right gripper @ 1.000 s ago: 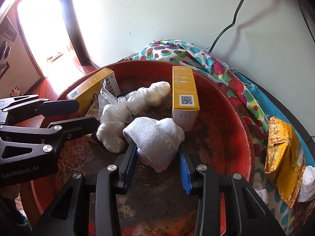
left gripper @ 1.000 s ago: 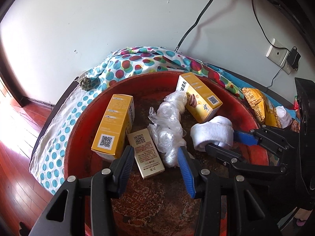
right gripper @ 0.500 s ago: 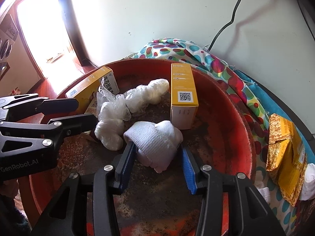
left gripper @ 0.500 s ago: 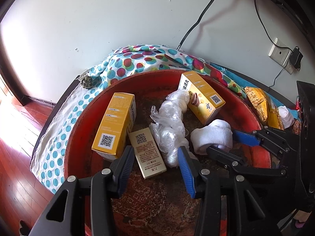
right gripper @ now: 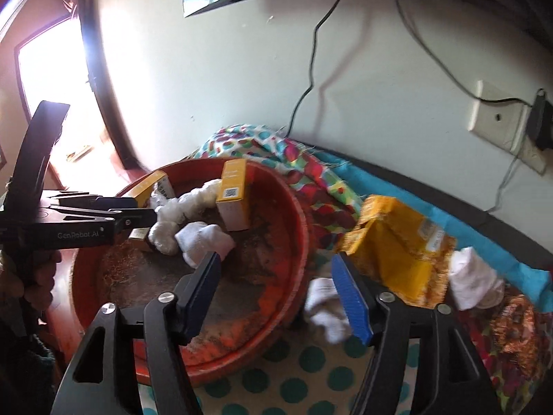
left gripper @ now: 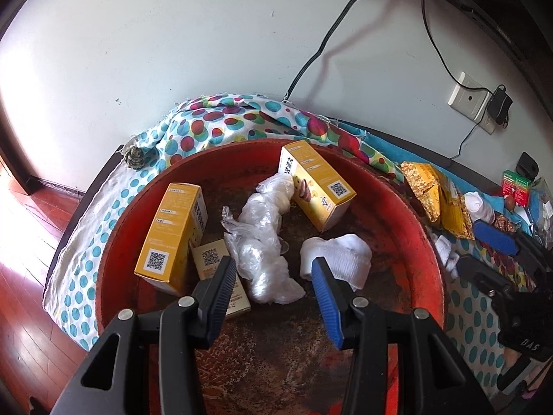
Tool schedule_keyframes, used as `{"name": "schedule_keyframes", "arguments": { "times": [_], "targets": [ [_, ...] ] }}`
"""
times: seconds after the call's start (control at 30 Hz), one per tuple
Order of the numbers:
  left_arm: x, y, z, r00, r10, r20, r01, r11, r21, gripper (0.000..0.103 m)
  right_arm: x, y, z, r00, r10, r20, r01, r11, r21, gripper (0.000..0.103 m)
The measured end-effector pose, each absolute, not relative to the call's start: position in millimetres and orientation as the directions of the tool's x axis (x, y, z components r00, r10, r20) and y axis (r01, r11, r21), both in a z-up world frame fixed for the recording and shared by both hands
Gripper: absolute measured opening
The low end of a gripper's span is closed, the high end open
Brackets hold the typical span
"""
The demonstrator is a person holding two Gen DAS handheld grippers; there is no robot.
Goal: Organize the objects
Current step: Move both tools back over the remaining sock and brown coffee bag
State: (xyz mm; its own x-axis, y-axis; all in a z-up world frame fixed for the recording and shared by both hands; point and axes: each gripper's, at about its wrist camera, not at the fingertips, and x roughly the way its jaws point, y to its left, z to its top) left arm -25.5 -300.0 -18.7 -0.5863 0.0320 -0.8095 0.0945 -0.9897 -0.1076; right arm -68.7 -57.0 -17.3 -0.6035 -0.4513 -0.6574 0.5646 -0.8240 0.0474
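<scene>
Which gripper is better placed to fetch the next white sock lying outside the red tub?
Probably the right gripper: its open, empty jaws face the loose sock beside the red tub. The left gripper hangs over the tub's contents.

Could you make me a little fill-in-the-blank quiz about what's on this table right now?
1. The rolled white sock lies inside the ____ tub.
2. Nothing is gripped by the right tongs; they are ____.
3. The tablecloth has a pattern of ____.
4. ____ tall yellow boxes stand in the tub.

Missing words: red; open; dots; two
</scene>
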Motion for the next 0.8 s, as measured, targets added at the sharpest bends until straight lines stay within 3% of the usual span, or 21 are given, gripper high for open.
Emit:
{"name": "schedule_keyframes", "arguments": {
  "times": [0.1, 0.4, 0.8],
  "targets": [
    [-29, -287, -15, -0.592, 0.050, -0.805, 0.061, -0.992, -0.106, 0.047, -63, -21, -11, -0.720, -0.336, -0.607, 0.464, -0.884, -0.060, 0.075],
    [-38, -214, -12, -0.581, 0.123, -0.804, -0.094, -0.992, -0.084, 0.047, -84, 62, -36, -0.810, 0.017, -0.586, 0.217, -0.920, -0.327, 0.085],
    [-42, -105, -20, -0.508, 0.241, -0.827, -0.297, -0.950, -0.095, 0.047, -100, 91, -70, -0.793, 0.174, -0.584, 0.182, -0.847, -0.500, 0.085]
  ]
}}
